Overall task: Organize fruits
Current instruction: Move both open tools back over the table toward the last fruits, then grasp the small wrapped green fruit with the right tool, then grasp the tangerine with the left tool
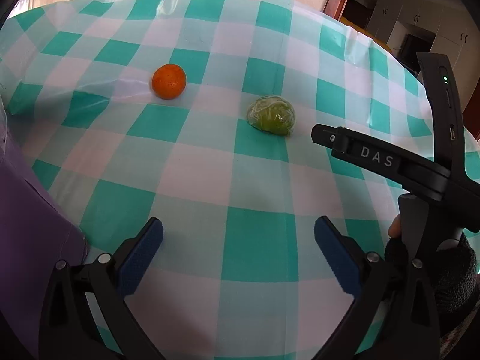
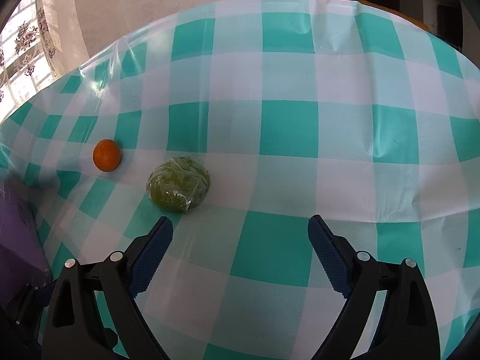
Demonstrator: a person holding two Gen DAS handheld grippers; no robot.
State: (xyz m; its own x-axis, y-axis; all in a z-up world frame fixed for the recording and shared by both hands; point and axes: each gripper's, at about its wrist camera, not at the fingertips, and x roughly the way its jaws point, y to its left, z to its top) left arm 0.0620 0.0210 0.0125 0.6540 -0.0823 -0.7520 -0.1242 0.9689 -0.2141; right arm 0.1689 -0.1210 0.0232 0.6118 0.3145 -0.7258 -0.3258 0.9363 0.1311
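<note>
Cling-wrapped, my green fruit (image 2: pixel 178 184) sits near a bare orange (image 2: pixel 107 154); both grippers' jaws gape empty.

Our right gripper (image 2: pixel 240 237) gapes wide.
Before us: a wrapped green fruit (image 2: pixel 178 184), an orange (image 2: pixel 107 154) beyond.

orange fruit (image 1: pixel 169 81), green wrapped fruit (image 1: pixel 271 115), teal-white checked tablecloth (image 1: pixel 255 240)
</note>
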